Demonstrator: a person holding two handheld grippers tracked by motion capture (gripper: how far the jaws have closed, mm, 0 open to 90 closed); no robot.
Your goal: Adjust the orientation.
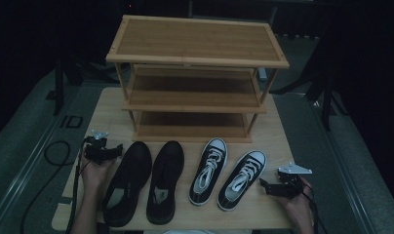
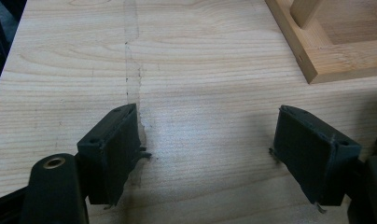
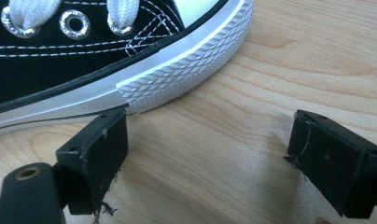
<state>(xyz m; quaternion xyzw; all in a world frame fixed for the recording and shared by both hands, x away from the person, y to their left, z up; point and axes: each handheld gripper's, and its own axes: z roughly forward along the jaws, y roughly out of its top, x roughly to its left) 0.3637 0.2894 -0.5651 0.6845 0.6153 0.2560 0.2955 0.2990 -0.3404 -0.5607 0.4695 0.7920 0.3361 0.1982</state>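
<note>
My right gripper (image 3: 210,154) stands wide, empty; the sneaker (image 3: 130,51) lies just off its left jaw. Likely light, canvas soft, rubber rim stiff: I'd grip the sidewall. Left gripper (image 2: 205,149) is spread, empty.

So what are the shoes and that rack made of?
The black-and-white sneakers look like black canvas: stitching, metal eyelets and a ridged white rubber toe edge show in the right gripper view. The plain black shoes look smooth and matte, maybe leather or a synthetic; too dark to tell. The three-shelf rack looks like pale finished wood, possibly bamboo, with visible grain.
</note>
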